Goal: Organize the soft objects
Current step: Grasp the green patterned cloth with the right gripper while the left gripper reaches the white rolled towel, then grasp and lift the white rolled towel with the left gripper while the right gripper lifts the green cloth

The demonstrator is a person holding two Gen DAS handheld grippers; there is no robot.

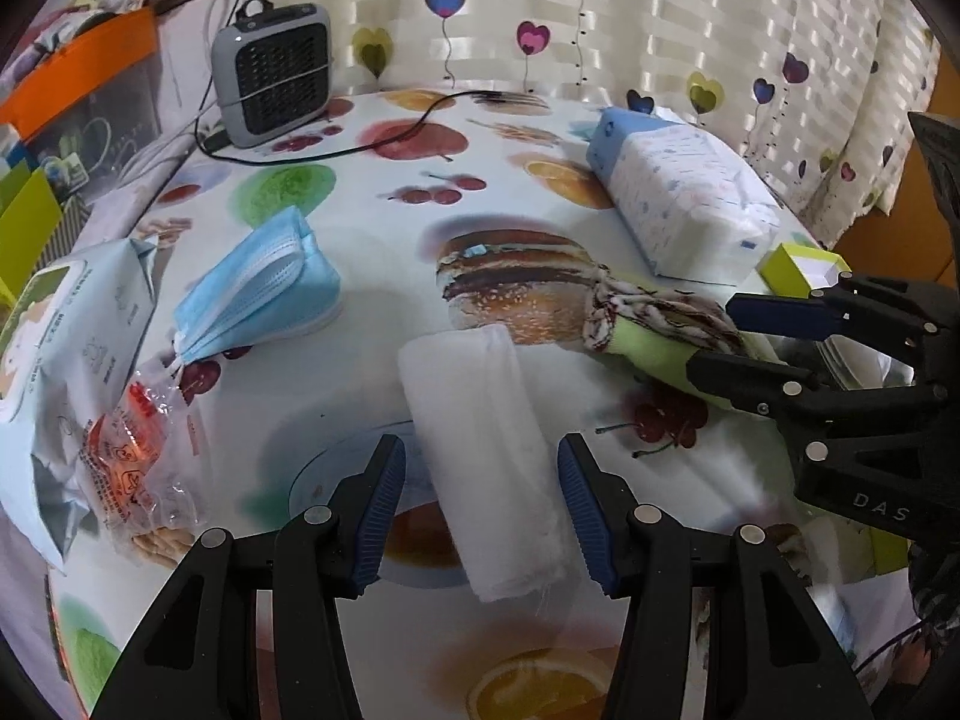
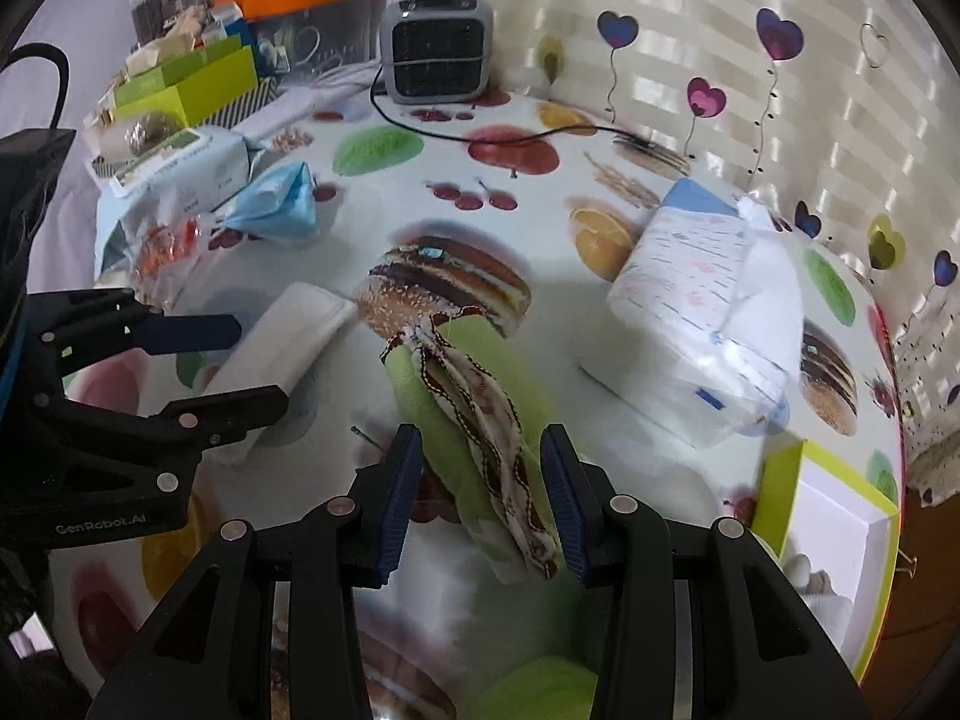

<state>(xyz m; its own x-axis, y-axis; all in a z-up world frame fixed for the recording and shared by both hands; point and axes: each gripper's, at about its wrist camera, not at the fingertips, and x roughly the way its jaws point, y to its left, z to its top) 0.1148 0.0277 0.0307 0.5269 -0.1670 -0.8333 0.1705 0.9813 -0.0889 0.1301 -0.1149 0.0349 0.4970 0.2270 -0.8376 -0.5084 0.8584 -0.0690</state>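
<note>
A folded white cloth (image 1: 486, 456) lies on the fruit-print table, between the open fingers of my left gripper (image 1: 480, 507); it also shows in the right wrist view (image 2: 282, 342). A rolled green cloth with brown-and-white trim (image 2: 480, 438) lies between the open fingers of my right gripper (image 2: 480, 501); the left wrist view shows it (image 1: 648, 330) at the right. Neither gripper's pads visibly press the cloth. A stack of blue face masks (image 1: 258, 282) lies at the left, and a wrapped tissue pack (image 1: 684, 192) at the back right.
A grey fan heater (image 1: 273, 75) with a black cable stands at the back. A wet-wipes pack (image 1: 72, 348) and a crinkled plastic bag (image 1: 132, 462) lie at the left. A green-rimmed white box (image 2: 834, 534) sits at the right table edge. Boxes crowd the back left.
</note>
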